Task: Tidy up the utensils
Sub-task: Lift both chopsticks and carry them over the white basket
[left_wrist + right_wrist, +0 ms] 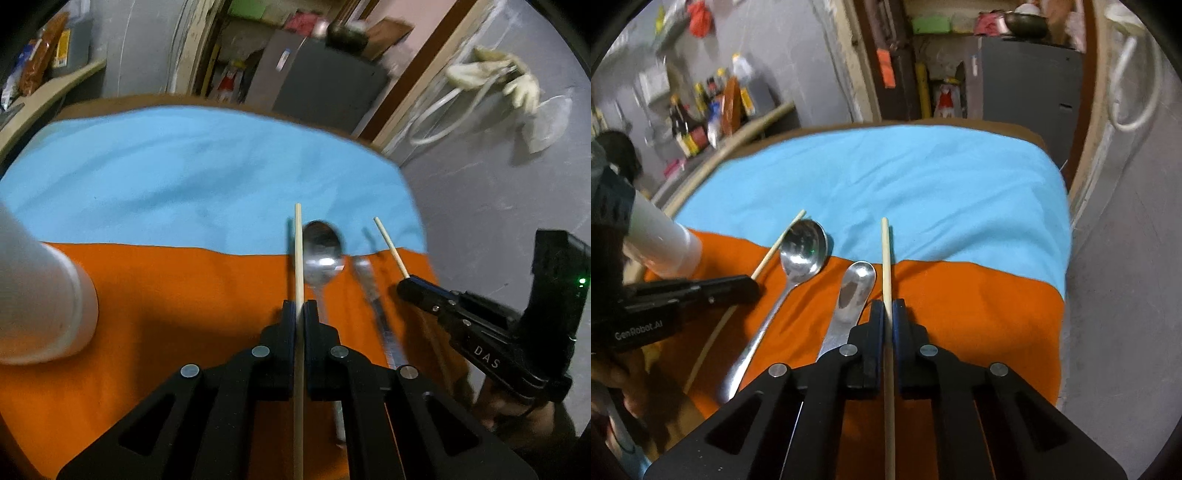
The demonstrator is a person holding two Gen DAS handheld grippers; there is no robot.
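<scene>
A sky-blue cloth [886, 177] covers the far tabletop, and a bright orange cloth [979, 306] spreads across the near part. On the orange cloth's left edge stands a white plastic cylinder [665, 240]. The left claw [300, 314] is clamped on a pale wooden chopstick [298, 258], raised above the orange cloth. The right claw [887, 314] pinches a second pale chopstick [885, 258] likewise. A large steel ladle spoon [801, 251] and a smaller steel spoon [855, 288] lie on the orange cloth between the claws.
</scene>
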